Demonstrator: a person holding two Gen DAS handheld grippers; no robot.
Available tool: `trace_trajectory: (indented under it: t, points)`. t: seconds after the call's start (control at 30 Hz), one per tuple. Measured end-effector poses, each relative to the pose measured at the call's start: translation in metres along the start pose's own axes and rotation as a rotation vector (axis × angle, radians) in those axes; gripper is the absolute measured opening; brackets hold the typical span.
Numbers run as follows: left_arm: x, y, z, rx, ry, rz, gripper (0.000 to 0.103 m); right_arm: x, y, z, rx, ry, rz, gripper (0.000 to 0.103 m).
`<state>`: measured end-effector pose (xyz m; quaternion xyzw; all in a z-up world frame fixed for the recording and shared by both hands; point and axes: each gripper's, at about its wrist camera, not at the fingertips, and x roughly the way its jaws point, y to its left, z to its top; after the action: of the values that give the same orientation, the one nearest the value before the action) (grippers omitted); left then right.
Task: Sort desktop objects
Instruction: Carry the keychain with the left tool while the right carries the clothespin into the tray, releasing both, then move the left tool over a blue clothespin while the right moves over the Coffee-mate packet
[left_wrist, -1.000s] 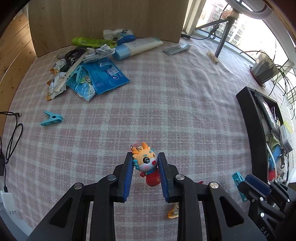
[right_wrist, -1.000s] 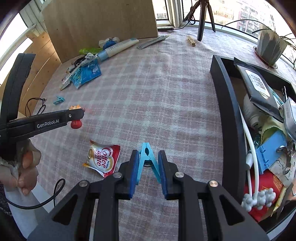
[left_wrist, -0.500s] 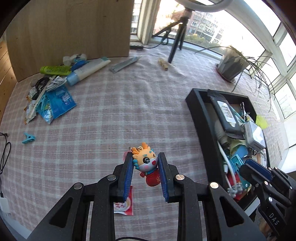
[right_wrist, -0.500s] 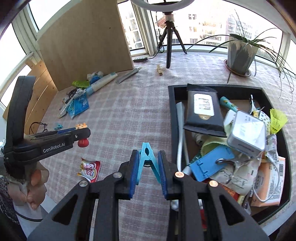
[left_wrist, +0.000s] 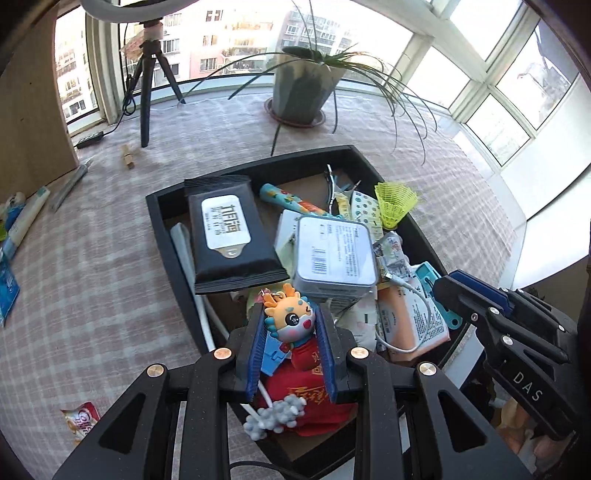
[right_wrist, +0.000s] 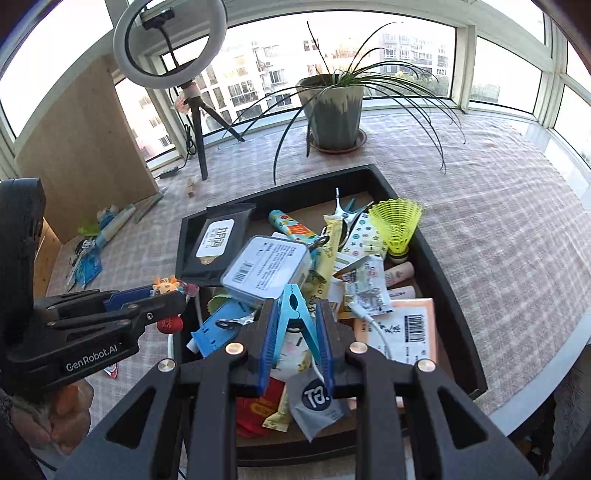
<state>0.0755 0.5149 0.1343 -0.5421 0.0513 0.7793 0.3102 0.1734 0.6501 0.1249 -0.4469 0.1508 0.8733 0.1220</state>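
Note:
My left gripper (left_wrist: 291, 325) is shut on a small dragon toy keychain (left_wrist: 291, 319) with an orange-horned head and a red body. It hangs over the near left part of the black tray (left_wrist: 166, 236), which is full of sorted items. My right gripper (right_wrist: 295, 325) is shut on a light blue clothespin (right_wrist: 295, 314), held above the tray's (right_wrist: 447, 291) near middle. In the right wrist view the left gripper (right_wrist: 170, 299) with the toy (right_wrist: 166, 286) comes in from the left at the tray's left rim.
The tray holds a black wipes pack (left_wrist: 229, 236), a grey tin box (left_wrist: 334, 254), a yellow shuttlecock (left_wrist: 395, 199), cables and packets. A potted plant (right_wrist: 334, 110) and a ring-light tripod (right_wrist: 195, 122) stand behind. Tubes and blue packets (right_wrist: 88, 258) lie at the far left; a coffee sachet (left_wrist: 79, 424) lies on the cloth.
Both grippers have swung right and risen, from above the checked cloth to above the black tray, each still holding its object. The wrists have rolled a little.

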Motion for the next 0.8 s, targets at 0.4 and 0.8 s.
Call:
trace_trajectory:
  t: [0.4,0.8]
  points:
    - [0.0,-0.001,0.008,-0.014,-0.006,0.031,0.041,0.002,-0.005,0.008,-0.006,0.002,0.02,0.041]
    - [-0.016,0.049,-0.011,-0.113,-0.008,0.086,0.041,0.011,0.039,0.001,-0.073,0.038,0.077,0.044]
